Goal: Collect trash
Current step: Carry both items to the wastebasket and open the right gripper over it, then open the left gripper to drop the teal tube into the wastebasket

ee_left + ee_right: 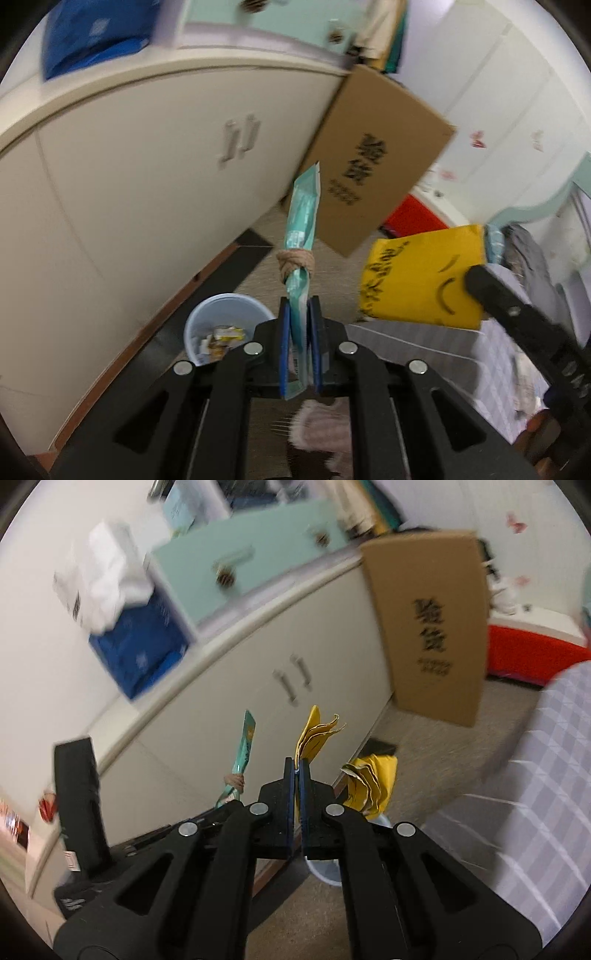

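Cream cabinet doors point(129, 192) and a grey carpeted floor point(424, 760) form the blurred background, with a cardboard box point(373, 162) leaning against the cabinet at 1 o'clock in the left wrist view. The left gripper point(300, 321) has its fingers closed on a teal wrapper point(301, 221) bound with a knot of brown twine point(295, 264); the wrapper stands up from the fingers toward 12 o'clock. The right gripper point(296, 775) has its fingers closed on a folded yellow paper bag point(314, 734), which appears at 3 o'clock in the left wrist view. A pale blue waste bin point(225, 325), already holding scraps, sits on the floor at 8 o'clock of the left gripper.

Risks, as judged: both pieces are light and flat, so an early release could let them drift past the rim. The yellow bag is pinched only at one edge and may slip or unfold. Two grippers converging on one small bin could collide or tip it.
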The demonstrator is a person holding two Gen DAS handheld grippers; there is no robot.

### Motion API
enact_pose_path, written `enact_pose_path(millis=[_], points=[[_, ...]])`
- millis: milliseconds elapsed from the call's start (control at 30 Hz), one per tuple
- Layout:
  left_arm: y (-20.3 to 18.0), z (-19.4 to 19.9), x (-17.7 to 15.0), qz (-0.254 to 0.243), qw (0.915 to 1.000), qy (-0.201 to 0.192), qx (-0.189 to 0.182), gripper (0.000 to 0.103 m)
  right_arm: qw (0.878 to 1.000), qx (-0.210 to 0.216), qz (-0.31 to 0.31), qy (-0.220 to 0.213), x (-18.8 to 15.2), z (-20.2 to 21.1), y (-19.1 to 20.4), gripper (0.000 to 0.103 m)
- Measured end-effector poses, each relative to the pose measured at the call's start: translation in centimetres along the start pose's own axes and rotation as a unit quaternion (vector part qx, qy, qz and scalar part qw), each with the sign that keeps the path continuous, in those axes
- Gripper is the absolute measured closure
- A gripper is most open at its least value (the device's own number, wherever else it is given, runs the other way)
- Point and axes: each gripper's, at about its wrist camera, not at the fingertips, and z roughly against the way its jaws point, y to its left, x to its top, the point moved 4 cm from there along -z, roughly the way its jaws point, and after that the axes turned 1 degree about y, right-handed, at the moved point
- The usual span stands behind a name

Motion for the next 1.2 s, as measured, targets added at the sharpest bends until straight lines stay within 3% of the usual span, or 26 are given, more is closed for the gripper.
enact_pose_path(millis=[33,100,133,167,533,967,1200], points=[[0.8,-0.5,0.1,0.004,1.0000,0.004,0.006,0.094,1.000,-0.004,0.005,0.017,-0.4,-2.1,0.3,0.099],[2.3,-1.7,0.1,0.015,0.9997,0.016,0.013,0.094,0.999,-0.025,0.011,0.026,-1.1,-4.3,0.3,0.083],[2.6,-2.2,0.0,0.017,0.9995,0.021,0.015,0.094,0.999,-0.043,0.014,0.031,-1.7,-5.4,0.2,0.048],[2.6,-2.5,-0.2,0.017,0.9994,0.024,0.017,0.094,0.998,-0.047,0.013,0.034,-2.2,-6.0,0.0,0.033],[2.6,-5.8,-1.0,0.011,0.9986,0.048,0.019,0.094,0.995,-0.083,0.019,0.050,-4.3,-7.2,-1.4,0.032],[1.7,-7.2,-0.8,0.002,0.9982,0.057,0.018,0.093,0.994,-0.100,0.003,0.034,-3.9,-6.6,-2.7,0.029],[1.3,-7.7,-0.1,-0.004,0.9984,0.054,0.015,0.092,0.995,-0.103,-0.010,0.005,-3.5,-5.4,-3.4,0.029]])
